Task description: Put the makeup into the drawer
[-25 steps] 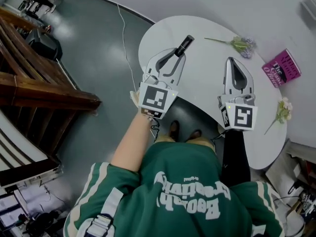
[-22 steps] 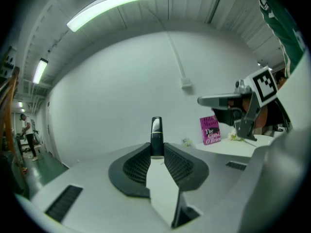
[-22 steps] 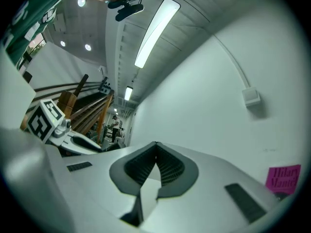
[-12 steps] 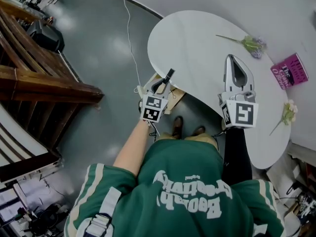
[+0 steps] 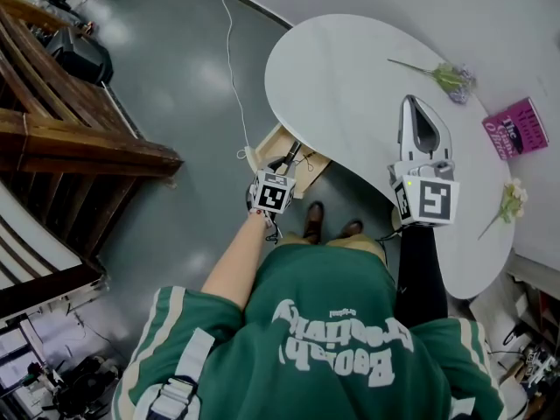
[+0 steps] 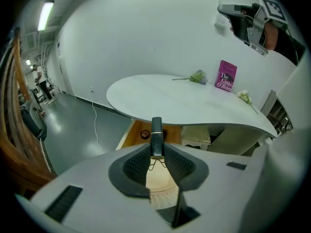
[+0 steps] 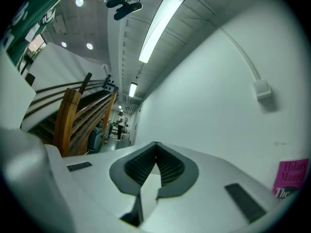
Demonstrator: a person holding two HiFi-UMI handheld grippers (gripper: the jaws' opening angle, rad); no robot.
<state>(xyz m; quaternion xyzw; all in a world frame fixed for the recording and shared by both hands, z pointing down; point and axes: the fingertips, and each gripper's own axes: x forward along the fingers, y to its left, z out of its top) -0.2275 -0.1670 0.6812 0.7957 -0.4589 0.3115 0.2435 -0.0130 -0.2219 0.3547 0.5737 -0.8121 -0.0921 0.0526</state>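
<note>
Black ribbed pads (image 6: 136,165) of the left gripper (image 6: 156,152) pinch a slim black makeup tube with a gold band (image 6: 156,136). The tube sticks out from between them, angled down over the open light-wood drawer (image 6: 129,135) under the rim of the rounded white table (image 6: 194,106). Across the tabletop, the right gripper (image 7: 155,147) has its jaws pressed together with nothing between them. It is held level above the surface, near a magenta book (image 5: 512,128).
</note>
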